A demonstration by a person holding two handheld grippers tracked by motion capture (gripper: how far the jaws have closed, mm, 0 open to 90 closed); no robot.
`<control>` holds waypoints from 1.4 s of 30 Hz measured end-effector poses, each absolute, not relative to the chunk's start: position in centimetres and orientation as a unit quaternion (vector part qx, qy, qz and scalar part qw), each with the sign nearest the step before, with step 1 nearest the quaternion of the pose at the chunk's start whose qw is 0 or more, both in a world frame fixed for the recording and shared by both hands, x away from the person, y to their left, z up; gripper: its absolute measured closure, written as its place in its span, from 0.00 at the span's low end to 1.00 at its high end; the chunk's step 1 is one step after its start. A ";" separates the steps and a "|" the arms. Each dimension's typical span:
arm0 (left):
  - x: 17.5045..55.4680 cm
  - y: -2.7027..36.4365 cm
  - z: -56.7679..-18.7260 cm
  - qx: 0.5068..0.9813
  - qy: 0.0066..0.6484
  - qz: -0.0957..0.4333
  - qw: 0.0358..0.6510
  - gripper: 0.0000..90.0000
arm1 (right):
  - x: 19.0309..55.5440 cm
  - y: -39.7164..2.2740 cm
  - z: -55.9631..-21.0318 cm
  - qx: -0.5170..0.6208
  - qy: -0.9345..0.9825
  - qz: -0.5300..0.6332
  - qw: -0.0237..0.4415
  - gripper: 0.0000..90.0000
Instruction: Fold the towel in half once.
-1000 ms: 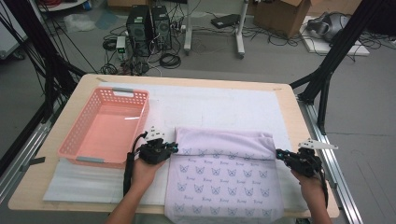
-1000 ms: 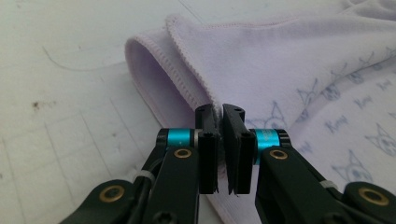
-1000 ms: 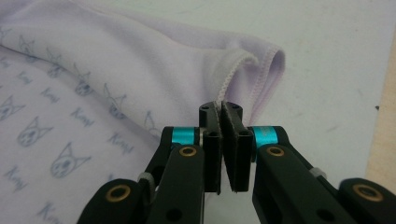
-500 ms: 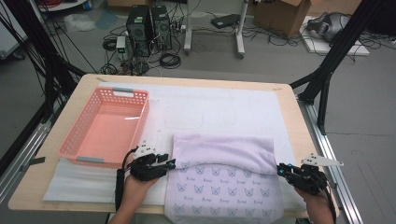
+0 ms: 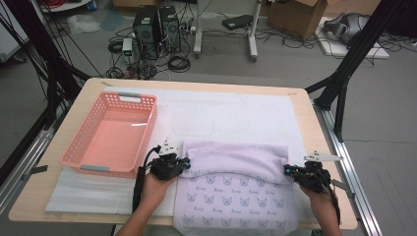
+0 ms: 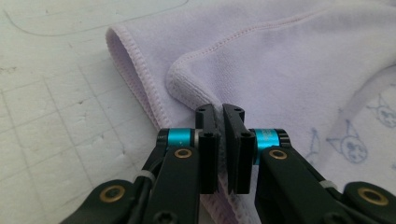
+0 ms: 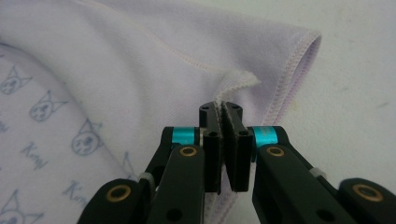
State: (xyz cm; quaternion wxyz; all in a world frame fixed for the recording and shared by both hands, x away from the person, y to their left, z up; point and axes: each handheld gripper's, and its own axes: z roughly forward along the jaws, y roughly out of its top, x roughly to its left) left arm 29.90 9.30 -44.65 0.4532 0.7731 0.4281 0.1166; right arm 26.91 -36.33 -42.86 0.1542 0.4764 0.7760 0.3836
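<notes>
table | left gripper jaws pinch towel corner | right gripper likewise

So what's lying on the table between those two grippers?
In the high view, the lilac towel spans from left gripper to right gripper, each shut on a folded corner.

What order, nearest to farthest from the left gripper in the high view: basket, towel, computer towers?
1. Towel, pinched in the left gripper.
2. Basket, just to its left.
3. Computer towers, on the floor beyond the table.
</notes>
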 end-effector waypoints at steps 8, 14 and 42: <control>27.2 11.2 -43.5 0.755 0.412 0.101 0.501 0.95 | 23.7 -37.6 -41.5 0.460 0.765 0.420 0.167 0.97; 24.6 11.9 -43.4 0.758 0.397 0.086 0.509 0.95 | 21.0 -38.3 -41.1 0.453 0.764 0.431 0.160 0.97; 30.8 10.7 -44.0 0.751 0.416 0.108 0.501 0.52 | 26.2 -36.6 -42.3 0.459 0.767 0.416 0.167 0.86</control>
